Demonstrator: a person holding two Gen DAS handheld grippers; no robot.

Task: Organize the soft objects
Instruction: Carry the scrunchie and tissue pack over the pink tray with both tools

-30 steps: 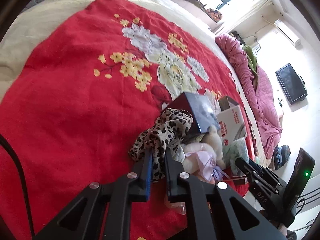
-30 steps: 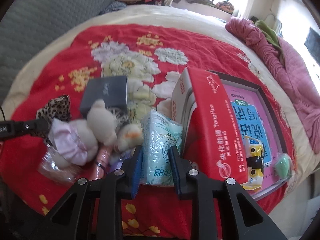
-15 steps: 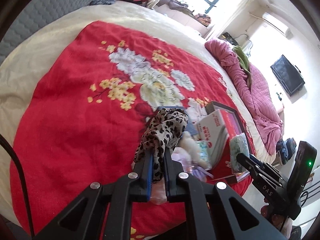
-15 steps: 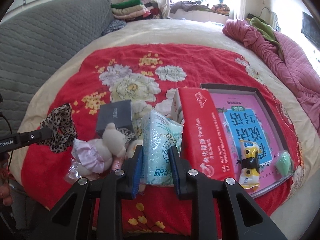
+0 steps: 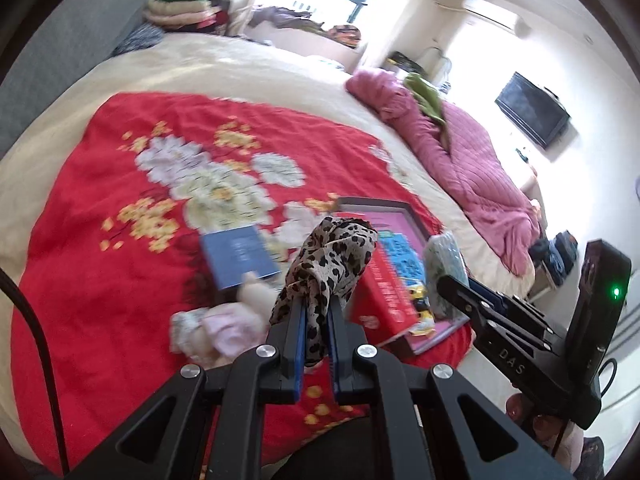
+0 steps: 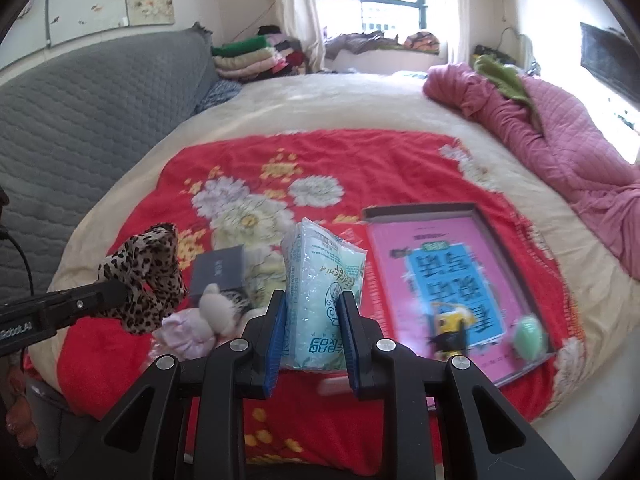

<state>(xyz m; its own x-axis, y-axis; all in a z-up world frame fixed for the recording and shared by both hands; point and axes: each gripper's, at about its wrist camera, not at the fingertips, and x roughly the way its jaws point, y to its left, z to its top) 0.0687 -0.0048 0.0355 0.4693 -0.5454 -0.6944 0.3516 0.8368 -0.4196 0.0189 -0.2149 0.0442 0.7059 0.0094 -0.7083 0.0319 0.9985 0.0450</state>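
My left gripper (image 5: 314,316) is shut on a leopard-print cloth (image 5: 330,264) and holds it in the air above the red flowered blanket (image 5: 120,280). The cloth also shows in the right wrist view (image 6: 148,276). My right gripper (image 6: 312,320) is shut on a pale blue tissue pack (image 6: 320,292), lifted off the bed; the pack shows in the left wrist view (image 5: 444,264). A plush toy in a pink dress (image 5: 228,320) lies on the blanket below, also in the right wrist view (image 6: 200,320).
A dark blue box (image 5: 238,256) and a red box (image 5: 380,288) lie by the toy. A pink book in a tray (image 6: 444,280) holds a green egg shape (image 6: 528,334). A pink quilt (image 6: 560,136) lies at the right. A grey headboard (image 6: 80,112) stands left.
Both grippers have risen and pulled back from the bed, lifting the leopard cloth and the tissue pack clear of the pile. The views now show more of the room.
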